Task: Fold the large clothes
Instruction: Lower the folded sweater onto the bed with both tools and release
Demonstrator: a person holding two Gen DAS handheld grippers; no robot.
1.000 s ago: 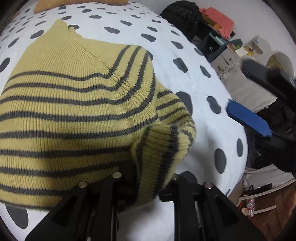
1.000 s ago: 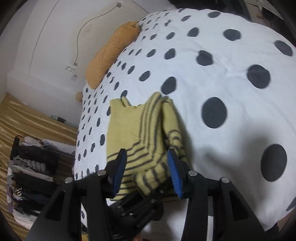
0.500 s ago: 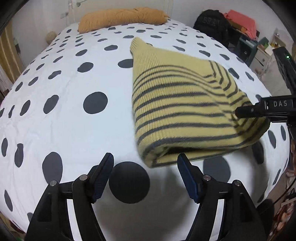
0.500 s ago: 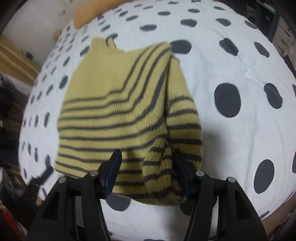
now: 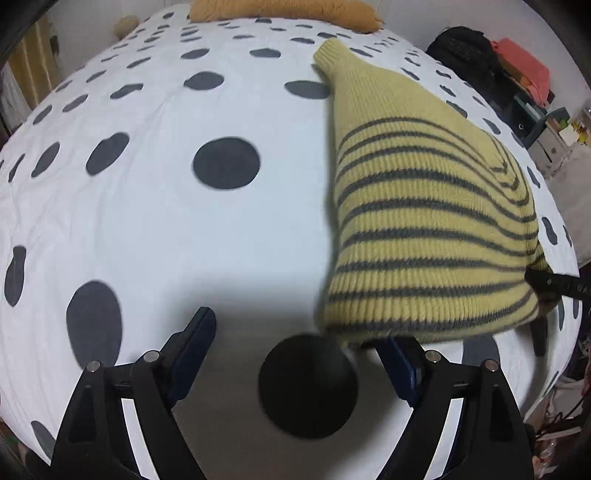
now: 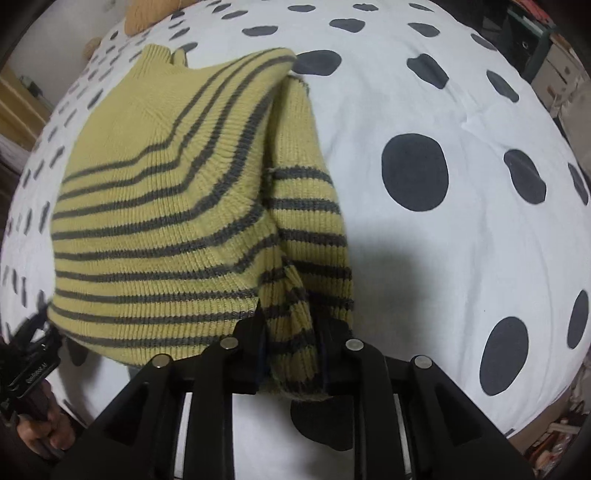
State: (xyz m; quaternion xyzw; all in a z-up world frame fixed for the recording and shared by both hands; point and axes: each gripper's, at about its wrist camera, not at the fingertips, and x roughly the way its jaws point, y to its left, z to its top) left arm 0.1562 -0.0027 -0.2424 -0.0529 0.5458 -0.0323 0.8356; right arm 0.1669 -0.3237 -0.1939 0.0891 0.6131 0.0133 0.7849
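Note:
A yellow knit sweater with dark grey stripes point(image 5: 424, 229) lies folded on a white bed cover with dark dots point(image 5: 166, 221). In the left wrist view it lies to the right of my left gripper point(image 5: 295, 343), which is open and empty, its right finger just under the sweater's near hem. In the right wrist view my right gripper point(image 6: 291, 347) is shut on the sweater's folded sleeve end point(image 6: 295, 332), at the near edge of the sweater point(image 6: 166, 206). The right gripper's tip also shows in the left wrist view point(image 5: 554, 284).
An orange pillow point(image 5: 284, 11) lies at the head of the bed. A black bag point(image 5: 465, 48), orange cloth and boxes stand beyond the bed's right side. The other gripper and a hand point(image 6: 33, 387) show at lower left of the right wrist view.
My left gripper let go of the sweater, opened and pulled back to the left. My right gripper closed on the folded sleeve end. The sweater now lies flatter on the bed.

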